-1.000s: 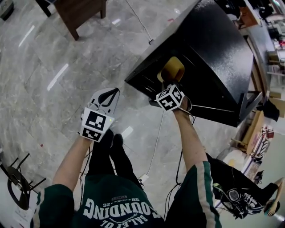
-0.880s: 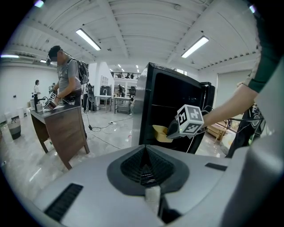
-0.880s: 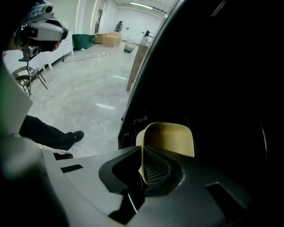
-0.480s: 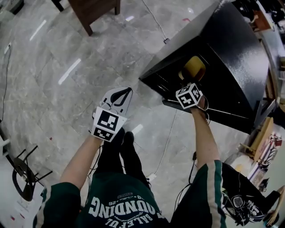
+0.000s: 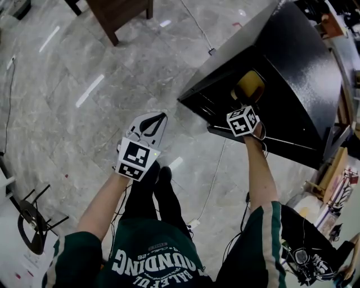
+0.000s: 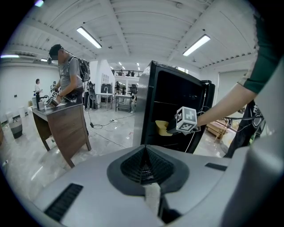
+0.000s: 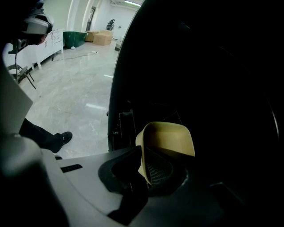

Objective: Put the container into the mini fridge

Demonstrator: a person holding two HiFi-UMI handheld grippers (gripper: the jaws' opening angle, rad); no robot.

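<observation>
A black mini fridge (image 5: pixel 292 67) stands on the floor at the upper right of the head view, its front open toward me. My right gripper (image 5: pixel 243 107) is shut on the rim of a yellow container (image 5: pixel 249 85) and holds it inside the fridge's opening. In the right gripper view the yellow container (image 7: pixel 166 142) sits pinched at its near wall, with the dark fridge interior (image 7: pixel 208 80) all around. The left gripper view shows the fridge (image 6: pixel 173 111) and the yellow container (image 6: pixel 162 127) from the side. My left gripper (image 5: pixel 147 125) hangs over the floor, shut and holding nothing.
A brown wooden table (image 5: pixel 115 12) stands at the upper left, and a person (image 6: pixel 66 73) stands behind the wooden table (image 6: pixel 62 128). A cable (image 5: pixel 209 169) runs across the marble floor (image 5: pixel 67 95) below the fridge. A black chair (image 5: pixel 31 222) is at the lower left.
My right gripper has carried the yellow container up and to the right, deeper into the fridge's opening. The left gripper has barely shifted.
</observation>
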